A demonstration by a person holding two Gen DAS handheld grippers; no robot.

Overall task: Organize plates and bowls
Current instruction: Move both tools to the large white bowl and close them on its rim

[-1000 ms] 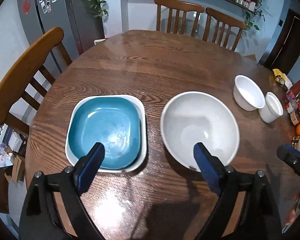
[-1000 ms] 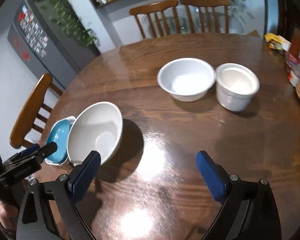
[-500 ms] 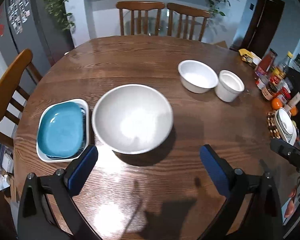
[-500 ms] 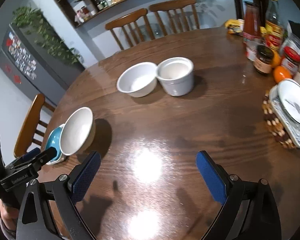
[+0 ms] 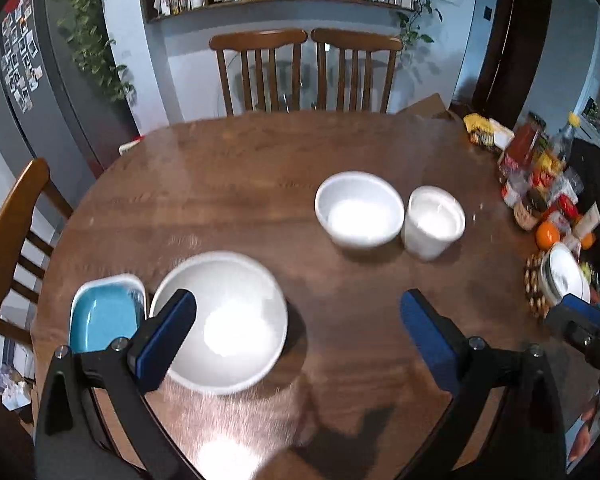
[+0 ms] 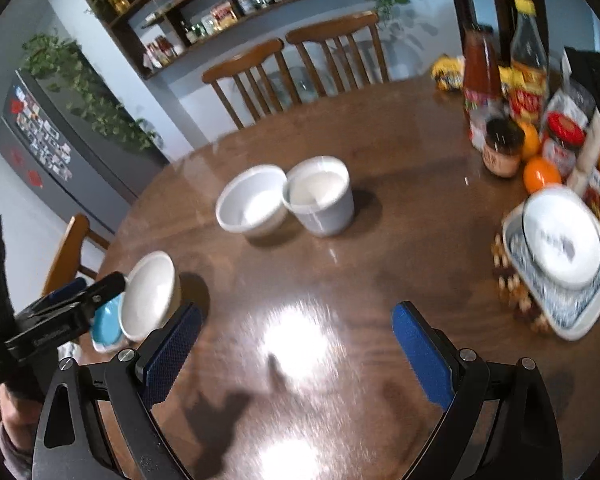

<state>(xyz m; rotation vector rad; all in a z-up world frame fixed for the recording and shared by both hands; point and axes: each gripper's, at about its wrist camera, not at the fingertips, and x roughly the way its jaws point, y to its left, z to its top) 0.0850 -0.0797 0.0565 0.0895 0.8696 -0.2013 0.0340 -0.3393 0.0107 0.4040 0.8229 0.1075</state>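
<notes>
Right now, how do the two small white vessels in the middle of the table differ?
The small white bowl is wider, with walls that flare outward; the white cup beside it is narrower, with steeper, nearly straight walls. In the right wrist view the cup stands taller than the bowl. Both are plain white, upright, and sit close together; whether they touch is unclear.

Round wooden table (image 5: 240, 184) with bowls (image 5: 220, 320), apparently stacked plates (image 5: 104, 316), groceries (image 6: 532, 120).
</notes>
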